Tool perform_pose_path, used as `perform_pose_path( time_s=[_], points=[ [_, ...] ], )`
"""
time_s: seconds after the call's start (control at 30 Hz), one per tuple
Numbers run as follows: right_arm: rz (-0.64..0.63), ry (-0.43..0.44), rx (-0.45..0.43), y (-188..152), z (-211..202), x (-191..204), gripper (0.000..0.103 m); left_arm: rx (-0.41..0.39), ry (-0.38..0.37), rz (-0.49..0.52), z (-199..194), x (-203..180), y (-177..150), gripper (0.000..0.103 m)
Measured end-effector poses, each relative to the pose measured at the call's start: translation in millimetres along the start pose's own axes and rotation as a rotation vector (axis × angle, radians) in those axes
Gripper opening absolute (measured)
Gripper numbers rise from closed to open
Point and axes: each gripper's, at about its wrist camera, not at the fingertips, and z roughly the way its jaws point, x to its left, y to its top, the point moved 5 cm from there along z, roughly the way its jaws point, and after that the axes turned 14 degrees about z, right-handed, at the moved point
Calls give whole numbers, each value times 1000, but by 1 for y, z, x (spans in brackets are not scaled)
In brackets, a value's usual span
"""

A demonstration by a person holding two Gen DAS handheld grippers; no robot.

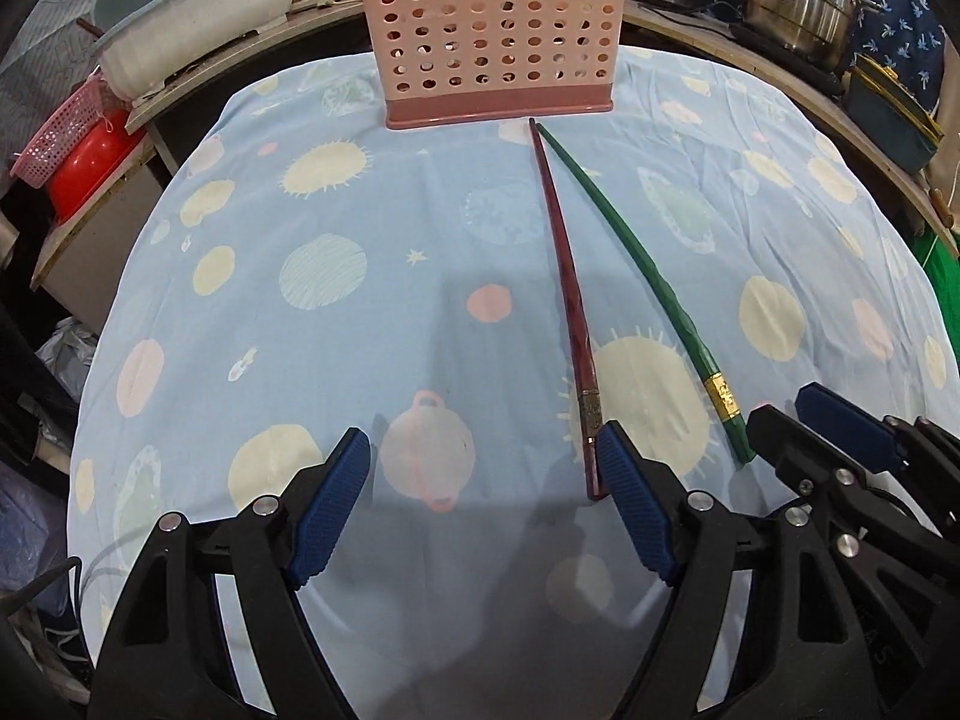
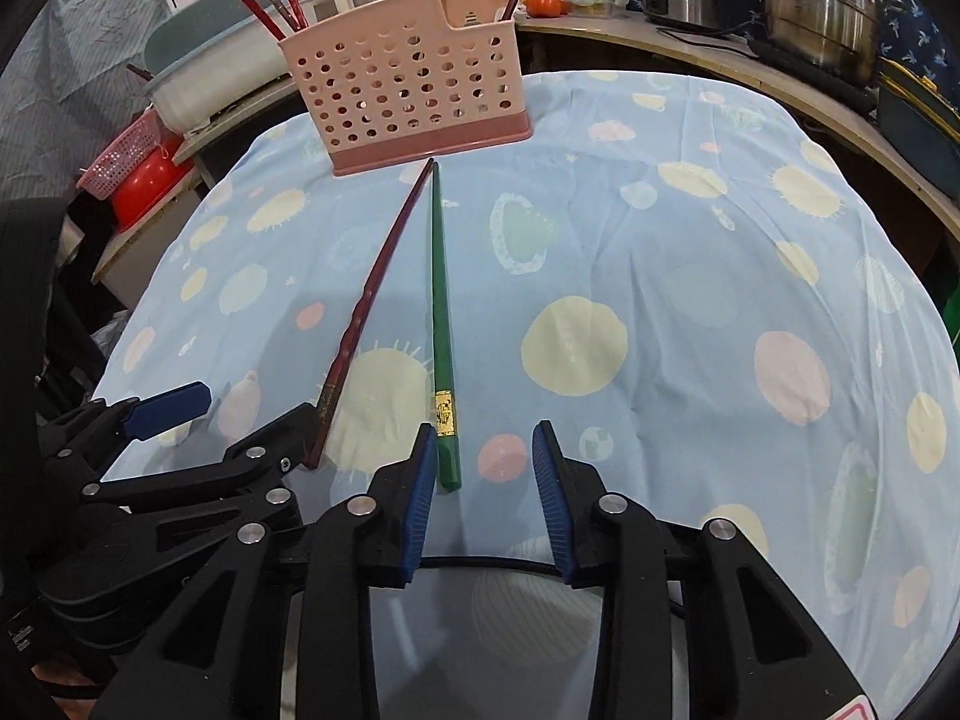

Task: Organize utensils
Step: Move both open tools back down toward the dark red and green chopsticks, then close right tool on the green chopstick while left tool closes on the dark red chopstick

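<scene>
Now we begin the pick-up step: both grippers are poised at the thick ends of two chopsticks.

We see the dark red lacquered chopstick (image 1: pixel 567 300) and the green chopstick with a gilt band (image 2: pixel 439 324) lying on the pale blue planet-print tablecloth (image 1: pixel 360 312), tips together near the base of the pink perforated plastic utensil caddy (image 1: pixel 489 36) at twelve o'clock. The left gripper (image 1: pixel 483 474) stands wide, its right pad beside the red handle; the right gripper (image 2: pixel 483 462) is narrower, empty, the green handle just inside its ten-o'clock pad. Next, we judge, each must centre on its stick before closing.
</scene>
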Motion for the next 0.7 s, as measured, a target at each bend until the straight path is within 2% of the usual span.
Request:
perform_pose_path(
  time_s=[0.13, 0.33, 0.43, 0.57, 0.7],
  points=[
    [-7, 6, 8, 3, 5, 4, 31, -14, -20, -13, 1, 5, -1, 74],
    [-37, 13, 19, 4, 14, 15, 30, 8, -19, -47, 7, 16, -6, 74],
    [-48, 1, 19, 2, 17, 16, 24, 7, -19, -45, 6, 15, -6, 74],
    [-51, -18, 16, 3, 17, 11, 9, -5, -55, -34, 3, 7, -1, 74],
    [-22, -26, 16, 5, 13, -1, 8, -18, -68, -7, 1, -5, 5, 74]
  ],
)
